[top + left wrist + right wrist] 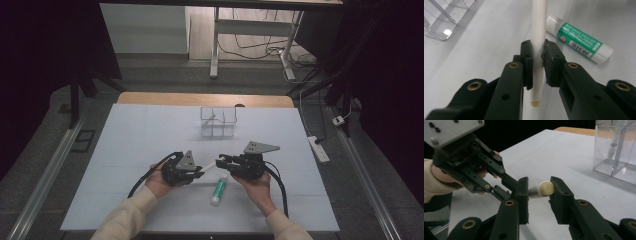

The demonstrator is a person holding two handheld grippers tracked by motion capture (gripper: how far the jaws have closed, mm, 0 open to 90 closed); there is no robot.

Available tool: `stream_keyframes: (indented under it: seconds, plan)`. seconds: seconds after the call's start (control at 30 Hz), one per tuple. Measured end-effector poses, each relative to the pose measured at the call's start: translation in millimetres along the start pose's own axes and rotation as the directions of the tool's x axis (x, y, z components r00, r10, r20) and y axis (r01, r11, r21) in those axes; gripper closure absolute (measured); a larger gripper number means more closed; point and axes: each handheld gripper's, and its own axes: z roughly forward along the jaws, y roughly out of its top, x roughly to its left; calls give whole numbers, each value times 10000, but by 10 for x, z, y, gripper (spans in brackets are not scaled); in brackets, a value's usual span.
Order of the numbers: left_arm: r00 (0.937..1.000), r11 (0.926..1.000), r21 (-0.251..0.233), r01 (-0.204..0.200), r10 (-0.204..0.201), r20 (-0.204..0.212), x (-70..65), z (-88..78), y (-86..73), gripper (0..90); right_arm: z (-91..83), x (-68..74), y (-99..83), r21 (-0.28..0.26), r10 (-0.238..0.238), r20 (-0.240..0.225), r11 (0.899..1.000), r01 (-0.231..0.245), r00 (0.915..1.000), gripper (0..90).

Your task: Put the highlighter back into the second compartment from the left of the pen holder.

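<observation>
Left tool (pixel 537 62) is clamped on a white stick (pixel 538 37), its two black pads pressing both sides of the shaft, so the stick is held above the tabletop (pixel 130 145). Right tool (pixel 538 192) faces it with the cream-coloured end of the same stick (pixel 544 188) between its jaws; the gap is narrow, and the right pad seems to touch the tip, though I cannot tell this for sure. Just beside the tools, a glue stick (pixel 219 190) with a green label lies flat on the tabletop. Farther back stands a clear plastic organiser (pixel 218 121) with compartments.
</observation>
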Motion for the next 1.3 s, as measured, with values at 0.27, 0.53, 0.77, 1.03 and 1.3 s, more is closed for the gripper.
stream_keyframes:
  seconds: [0.27,0.53,0.77,1.03,1.3]
  plan:
    - [9999,10000,-38,55,-55,-130,7,-17,-8,755,-18,27,36,-257,94,-833,9996,-116,9965,763]
    - [9993,9993,-226,300,-305,-223,17,-36,-18,717,-52,50,60,-458,-109,-772,9989,73,9970,776]
    - [9947,9951,-341,931,-945,-408,73,-119,-114,612,-181,-22,93,-814,-69,-373,9967,38,9993,776]
    - [9807,9810,-598,1846,-1879,-546,115,-294,-321,519,-314,-81,137,-1143,-72,58,9934,78,10000,776]
    - [9656,9671,-747,2432,-2487,-761,117,-452,-533,474,-404,-131,165,-1331,-51,307,9911,92,9995,776]
